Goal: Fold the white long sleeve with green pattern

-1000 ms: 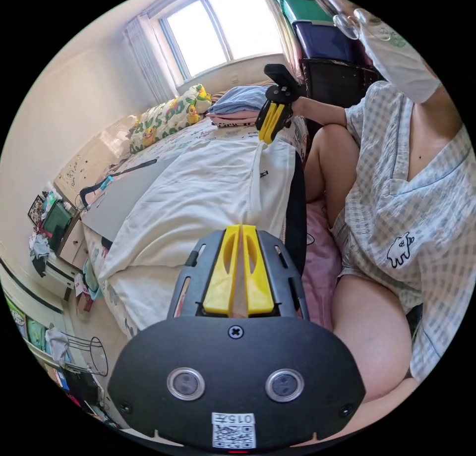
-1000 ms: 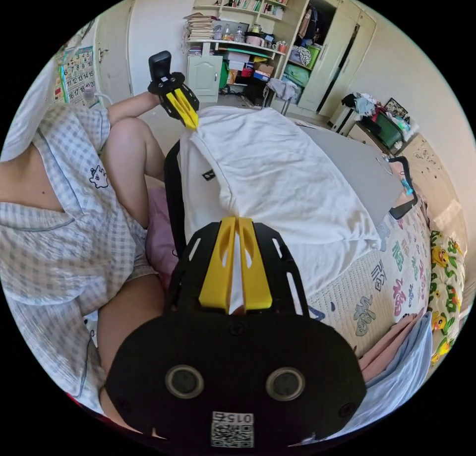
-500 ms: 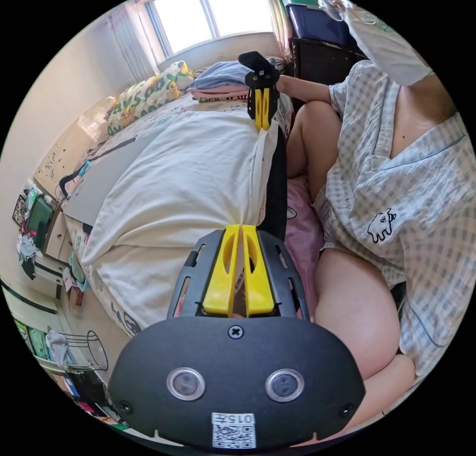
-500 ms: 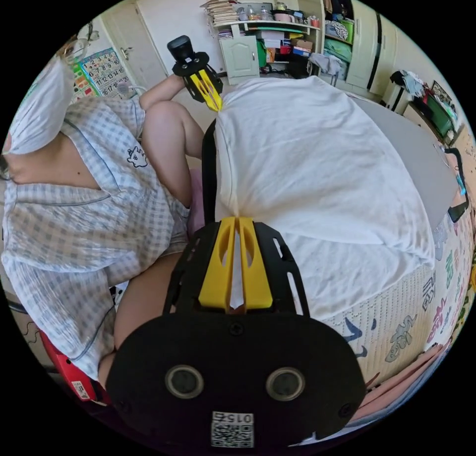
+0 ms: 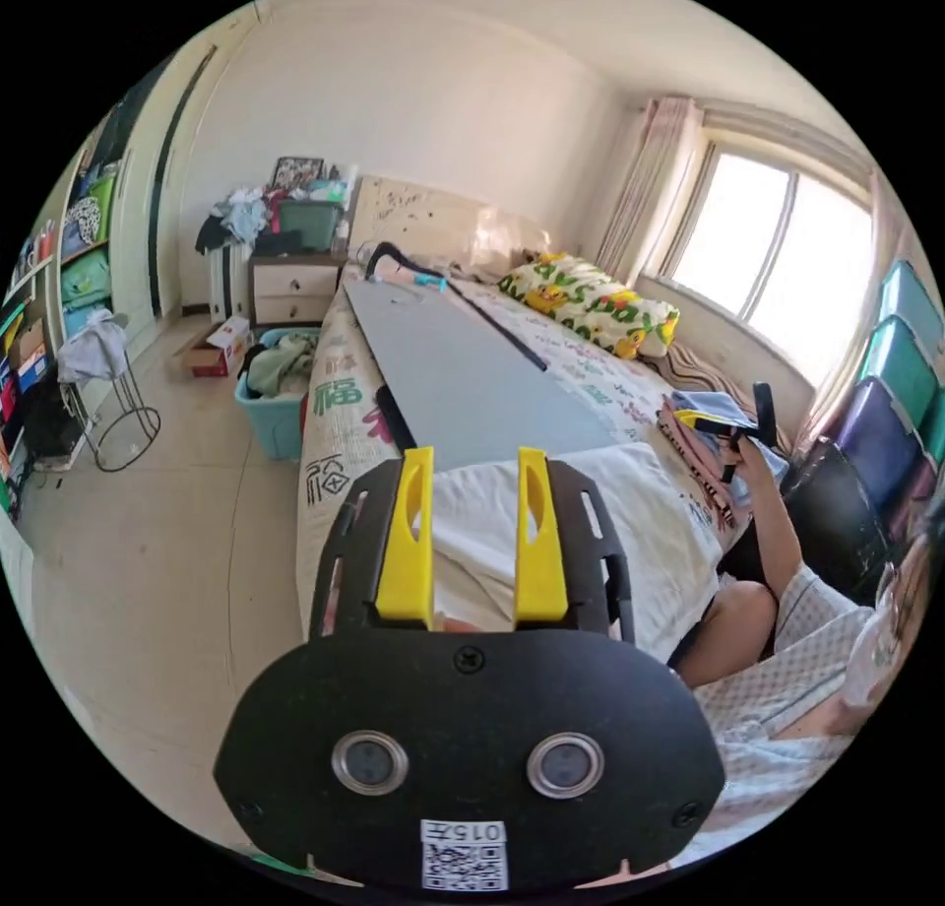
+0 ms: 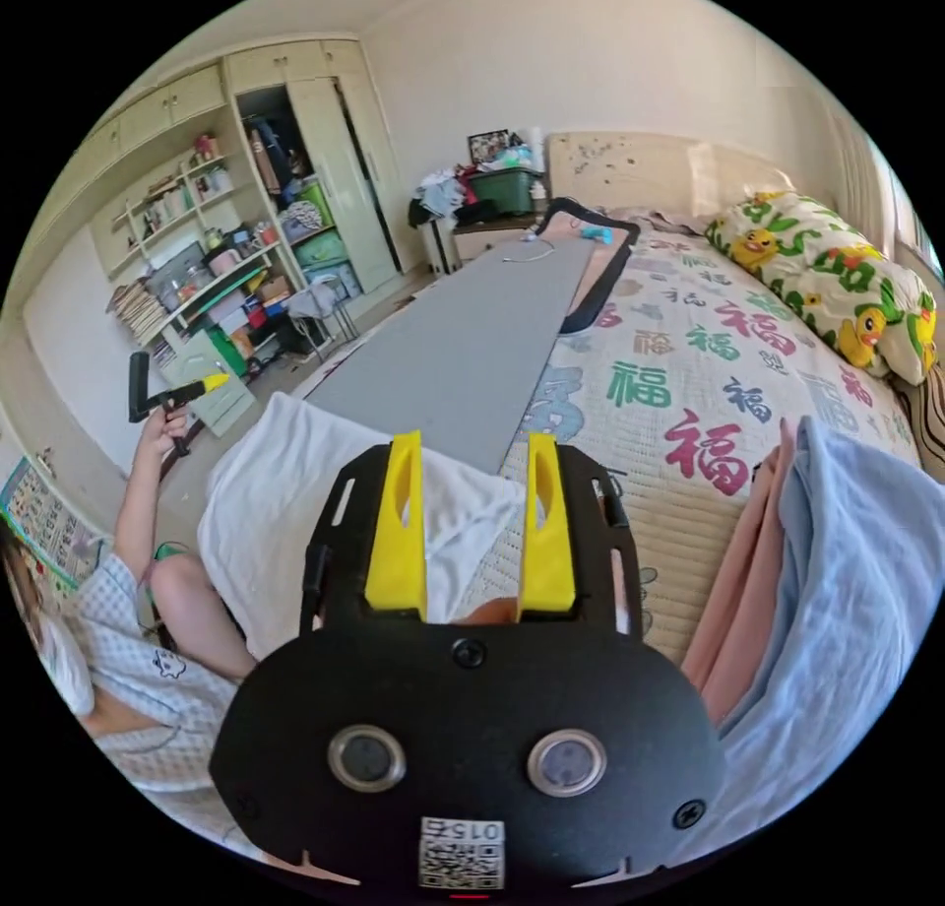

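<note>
Room: bedroom; bed (image 6: 689, 394) with printed mat, grey board (image 6: 472, 355) lying lengthwise on it, shelves and wardrobe along the far wall.
Left gripper (image 5: 473, 473): jaws apart, nothing between them; raised over the near bed edge, shirt lying below and beyond the tips. Also seen in the right gripper view (image 6: 202, 386), held up in a hand, well apart from the cloth.
Right gripper (image 6: 472, 458): jaws apart, empty; above the shirt's corner nearest the stack. Also seen in the left gripper view (image 5: 701, 420), lifted near the stack, clear of the shirt.
Shirt (image 6: 285, 492): white, lying flat at the near end of the bed, its far edge over the end of the board, its near edge hanging a little off the bed toward the person's knee (image 5: 728, 615). No green pattern visible on the side facing up.
Done, as judged: shirt laid down in a compact, roughly rectangular shape, no sleeves sticking out; both grips let go.
Left, as judged: possibly one more fold in half, or smoothing, then a move to the stack; cannot tell whether the current shape is final.
Stack (image 6: 817, 571): folded blue and pink clothes just beside the shirt, toward the window side.
Beyond: duck pillow (image 6: 837, 276) at the head of the bed; blue bin (image 5: 281, 404) of clothes on the floor beside the bed.
</note>
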The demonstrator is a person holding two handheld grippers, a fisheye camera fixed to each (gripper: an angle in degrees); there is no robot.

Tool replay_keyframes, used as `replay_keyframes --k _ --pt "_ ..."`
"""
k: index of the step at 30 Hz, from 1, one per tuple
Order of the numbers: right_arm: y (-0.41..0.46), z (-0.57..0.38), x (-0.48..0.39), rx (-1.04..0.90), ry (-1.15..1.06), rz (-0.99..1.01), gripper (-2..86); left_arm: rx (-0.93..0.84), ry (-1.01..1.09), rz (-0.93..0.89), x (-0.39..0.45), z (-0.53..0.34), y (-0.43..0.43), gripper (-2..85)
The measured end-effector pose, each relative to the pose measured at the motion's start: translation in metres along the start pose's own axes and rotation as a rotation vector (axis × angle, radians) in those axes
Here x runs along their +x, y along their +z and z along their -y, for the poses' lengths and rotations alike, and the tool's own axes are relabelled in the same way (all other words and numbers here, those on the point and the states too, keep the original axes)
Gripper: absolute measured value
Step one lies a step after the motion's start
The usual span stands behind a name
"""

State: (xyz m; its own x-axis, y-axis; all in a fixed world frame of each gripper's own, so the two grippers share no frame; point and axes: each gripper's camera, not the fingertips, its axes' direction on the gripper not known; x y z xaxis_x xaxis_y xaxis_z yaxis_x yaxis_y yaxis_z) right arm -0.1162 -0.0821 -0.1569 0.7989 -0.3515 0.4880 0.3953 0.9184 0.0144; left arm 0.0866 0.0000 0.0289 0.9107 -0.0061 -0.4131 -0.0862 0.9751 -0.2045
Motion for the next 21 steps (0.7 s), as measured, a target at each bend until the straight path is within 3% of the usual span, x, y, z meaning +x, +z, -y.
replay_keyframes --k 6,9,14,21 --pt "0.049 0.029 0.023 -0.093 0.116 0.058 16.0 -0.185 -0.098 0.200 -0.045 -0.013 0.081 14.9" --pt "0.067 0.042 0.024 -0.169 0.097 0.027 15.4 -0.233 -0.107 0.168 -0.069 -0.019 0.097 14.5" --pt "0.086 0.062 0.027 -0.255 0.051 0.191 9.1 -0.204 -0.100 0.071 -0.092 -0.023 0.096 12.1" --pt "0.086 0.075 0.027 -0.259 0.009 0.221 5.5 -0.264 0.039 0.147 -0.083 -0.023 0.105 7.8"
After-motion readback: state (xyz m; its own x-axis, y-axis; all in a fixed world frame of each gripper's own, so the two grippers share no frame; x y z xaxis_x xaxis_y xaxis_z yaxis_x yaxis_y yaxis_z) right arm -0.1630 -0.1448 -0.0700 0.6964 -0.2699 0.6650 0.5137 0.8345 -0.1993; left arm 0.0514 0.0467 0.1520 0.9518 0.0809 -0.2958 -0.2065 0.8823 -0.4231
